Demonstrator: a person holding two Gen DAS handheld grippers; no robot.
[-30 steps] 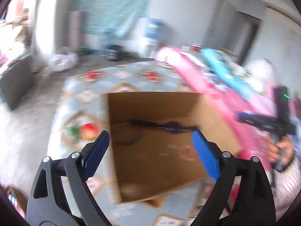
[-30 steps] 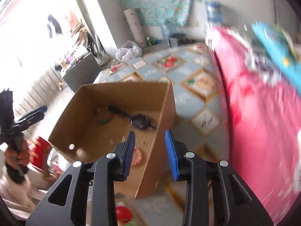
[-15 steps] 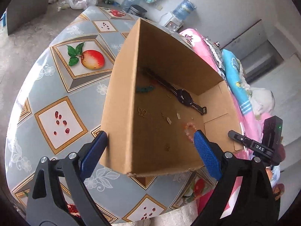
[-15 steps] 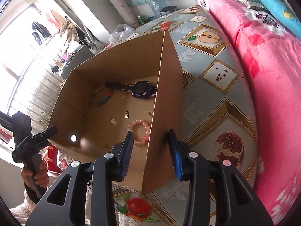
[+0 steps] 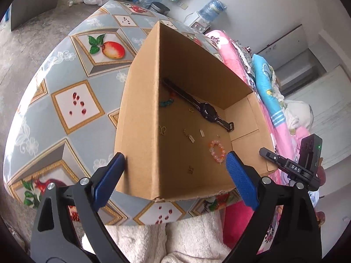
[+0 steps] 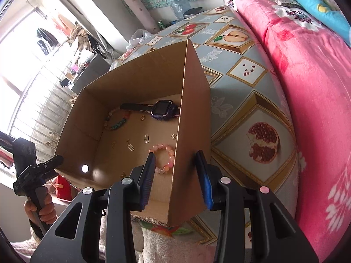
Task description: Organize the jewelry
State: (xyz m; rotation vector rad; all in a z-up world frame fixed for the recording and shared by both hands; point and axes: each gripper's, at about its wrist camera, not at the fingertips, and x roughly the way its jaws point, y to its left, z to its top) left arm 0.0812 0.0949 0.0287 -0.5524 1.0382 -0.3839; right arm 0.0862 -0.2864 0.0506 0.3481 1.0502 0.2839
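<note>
**Both grippers over an open box of jewelry**

A cardboard box stands on a table covered with a fruit-patterned cloth. On its floor lie a dark watch, a pink bead bracelet, a turquoise bead bracelet and several small gold charms. The left gripper hangs above the near corner, jaws wide apart and empty. The right gripper straddles the box's right wall with jaws partly apart, not pressing it.

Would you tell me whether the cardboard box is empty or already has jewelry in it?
Not empty. The open-topped box holds a watch, a pink bead bracelet, a turquoise bracelet and several small gold charms scattered on its floor.
</note>
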